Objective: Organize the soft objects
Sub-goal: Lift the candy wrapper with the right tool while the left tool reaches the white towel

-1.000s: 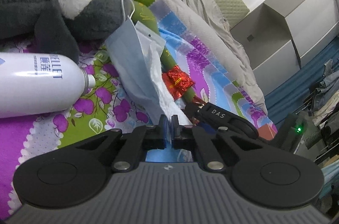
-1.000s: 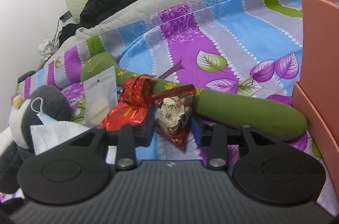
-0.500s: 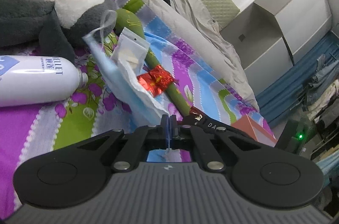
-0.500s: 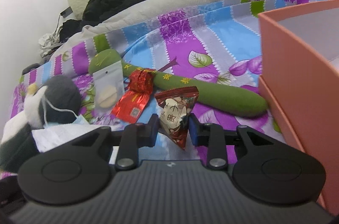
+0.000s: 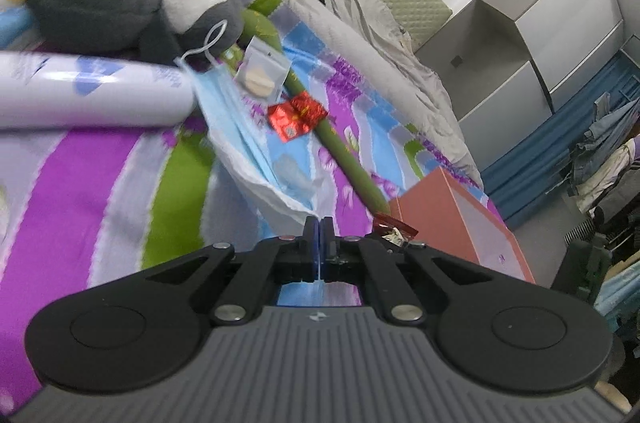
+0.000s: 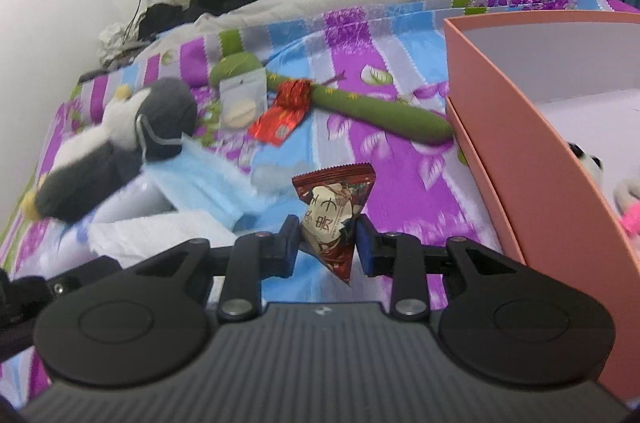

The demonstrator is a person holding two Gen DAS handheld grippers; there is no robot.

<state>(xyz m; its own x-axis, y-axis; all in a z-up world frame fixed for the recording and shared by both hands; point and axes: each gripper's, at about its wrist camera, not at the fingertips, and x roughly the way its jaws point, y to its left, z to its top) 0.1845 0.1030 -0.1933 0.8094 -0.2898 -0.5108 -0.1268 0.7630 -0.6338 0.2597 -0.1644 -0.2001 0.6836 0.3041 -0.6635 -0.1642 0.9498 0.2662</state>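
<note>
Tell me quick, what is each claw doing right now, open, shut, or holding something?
Left gripper: shut on the edge of the blue face mask.
Right gripper: shut on the dark red snack packet.

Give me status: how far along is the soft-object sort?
Partly done: the pink box already holds small plush toys. In hand: left gripper pinches the blue face mask; right gripper holds a snack packet. Left on the bed: penguin plush, green plush stick.
</note>
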